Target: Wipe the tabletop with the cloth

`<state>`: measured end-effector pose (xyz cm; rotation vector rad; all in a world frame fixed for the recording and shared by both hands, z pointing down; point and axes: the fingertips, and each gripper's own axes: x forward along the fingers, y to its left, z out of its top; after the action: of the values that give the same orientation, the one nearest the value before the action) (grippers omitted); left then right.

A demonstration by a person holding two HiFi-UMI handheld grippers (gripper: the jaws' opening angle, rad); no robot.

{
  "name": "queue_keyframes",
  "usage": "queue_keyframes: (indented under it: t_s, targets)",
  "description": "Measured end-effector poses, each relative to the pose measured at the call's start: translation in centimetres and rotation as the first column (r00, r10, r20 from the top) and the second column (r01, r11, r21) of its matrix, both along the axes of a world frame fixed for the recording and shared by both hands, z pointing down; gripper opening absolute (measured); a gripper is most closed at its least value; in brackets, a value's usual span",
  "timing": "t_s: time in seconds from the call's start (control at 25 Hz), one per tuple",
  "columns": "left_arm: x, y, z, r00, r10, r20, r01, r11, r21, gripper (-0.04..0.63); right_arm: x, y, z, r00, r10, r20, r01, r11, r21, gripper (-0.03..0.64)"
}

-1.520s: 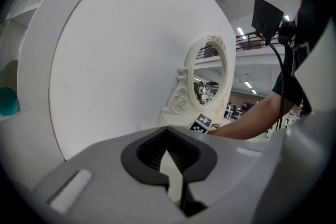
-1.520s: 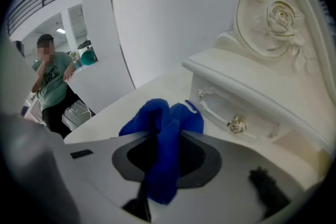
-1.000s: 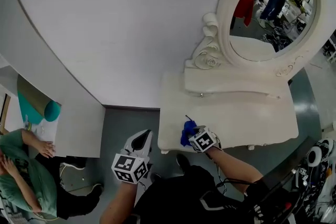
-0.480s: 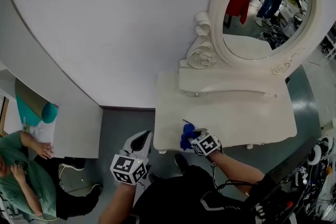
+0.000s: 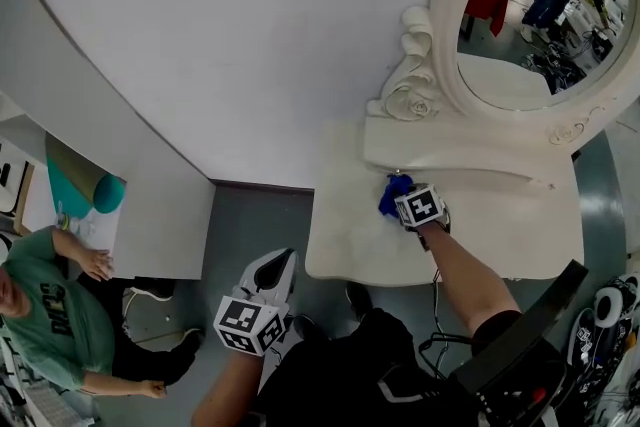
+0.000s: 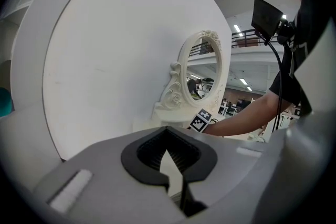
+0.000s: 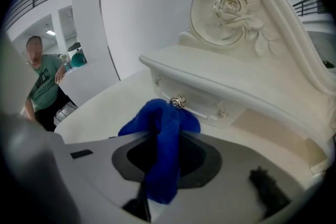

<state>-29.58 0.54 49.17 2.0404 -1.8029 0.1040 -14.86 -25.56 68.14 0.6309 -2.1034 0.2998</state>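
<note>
A cream dressing tabletop [image 5: 480, 240] lies in front of me in the head view. My right gripper [image 5: 403, 200] is over its back left part, shut on a bunched blue cloth [image 5: 392, 192]. The right gripper view shows the cloth [image 7: 160, 126] pinched in the right gripper [image 7: 163, 162], with its front on the tabletop [image 7: 105, 113] just before a small metal drawer knob [image 7: 178, 102]. My left gripper [image 5: 278, 260] hangs off the table over the grey floor, left of the table's front corner. Its jaws [image 6: 176, 178] stand together with nothing between them.
A raised drawer shelf [image 5: 450, 160] and an ornate oval mirror [image 5: 520, 15] stand at the table's back. A curved white wall [image 5: 230, 45] is behind. A person in a green shirt [image 5: 45, 320] sits at the far left beside a white desk [image 5: 160, 225].
My right gripper has carried the cloth from the tabletop's front left edge back toward the drawer shelf. The left gripper has stayed where it was.
</note>
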Motion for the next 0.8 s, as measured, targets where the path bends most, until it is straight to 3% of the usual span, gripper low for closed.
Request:
queue_keyframes:
  t_s: [0.24,0.8]
  targets:
    - [-0.5,0.1,-0.1,1.0,0.002,-0.007,-0.002,1.0,0.013,0.007,0.5,3.2,1.0,1.0,0.003,0.005,-0.003,0.996,-0.092,0.098]
    - [-0.2,0.5,-1.1,0.99,0.14,-0.02,-0.137,0.987,0.087,0.006,4.6,17.4,0.9,1.0,0.025,-0.011,-0.026,0.991,-0.129,0.098]
